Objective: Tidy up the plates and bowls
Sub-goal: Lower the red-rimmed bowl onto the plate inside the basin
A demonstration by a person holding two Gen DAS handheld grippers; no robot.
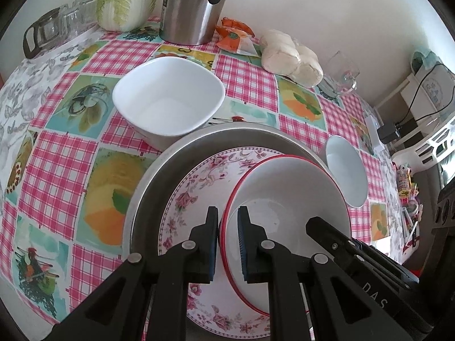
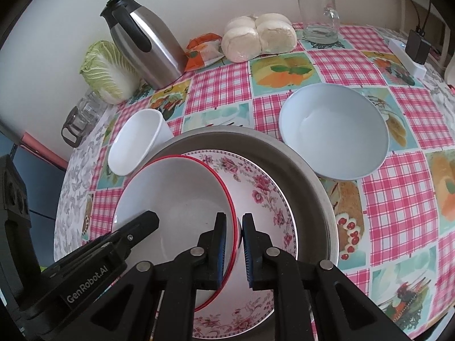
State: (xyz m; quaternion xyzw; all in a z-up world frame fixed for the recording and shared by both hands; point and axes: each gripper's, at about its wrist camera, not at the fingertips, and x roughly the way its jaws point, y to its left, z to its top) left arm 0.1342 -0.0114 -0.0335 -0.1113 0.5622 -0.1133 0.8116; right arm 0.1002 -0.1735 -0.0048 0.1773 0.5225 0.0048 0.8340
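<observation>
Along the wall behind the checked surface point(image 2: 221, 91), a steel thermos jug point(image 2: 148, 48) stands with a napa cabbage point(image 2: 109, 74) and a glass pot point(image 2: 82, 116) to its left, an orange packet point(image 2: 203, 49), bagged buns point(image 2: 258, 37) and a glass mug point(image 2: 320, 17) to its right.

Facing a plain off-white wall point(image 1: 312, 5) ahead of the left gripper point(image 1: 227, 213). Looking down on a table point(image 1: 57, 170) lying beneath it, wearing a pink-checked cloth with fruit panels. Catching, far to its right, a white shelf unit point(image 1: 421, 85) with a black cable trailing across it. Seeing soft, even light falling across cloth and wall. Glimpsing, left of the right gripper point(image 2: 233, 218) and below the table edge, a dark blue surface point(image 2: 42, 176), too blurred for naming.
</observation>
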